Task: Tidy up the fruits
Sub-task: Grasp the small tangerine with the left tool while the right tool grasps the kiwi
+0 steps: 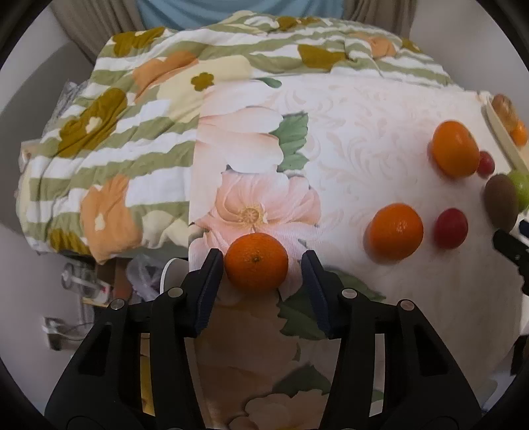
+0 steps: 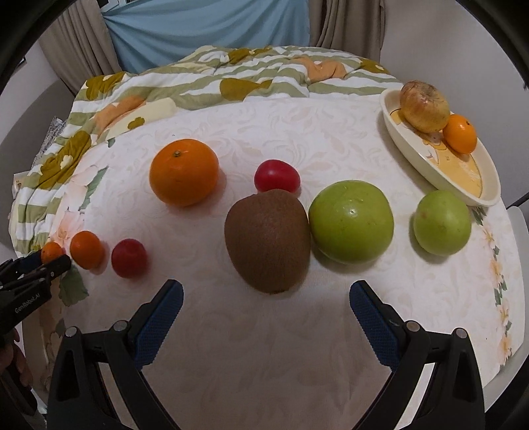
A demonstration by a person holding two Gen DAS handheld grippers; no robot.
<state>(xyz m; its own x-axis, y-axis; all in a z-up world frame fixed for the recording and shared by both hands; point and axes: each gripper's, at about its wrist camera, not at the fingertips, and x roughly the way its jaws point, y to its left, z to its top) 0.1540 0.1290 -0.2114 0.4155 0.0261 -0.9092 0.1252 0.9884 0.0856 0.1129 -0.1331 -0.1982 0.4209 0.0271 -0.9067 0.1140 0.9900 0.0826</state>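
My left gripper is open around a small orange near the table's left edge; its left finger touches the fruit and the right one stands apart. It also shows in the right wrist view. My right gripper is open and empty just in front of a brown kiwi. On the white cloth lie a big orange, a small orange, two red fruits and two green apples. A cream dish holds a yellowish fruit and an orange.
A striped floral quilt is bunched at the table's back and left. Below the left edge sit a white cup and clutter on the floor. Curtains and a blue cloth hang behind.
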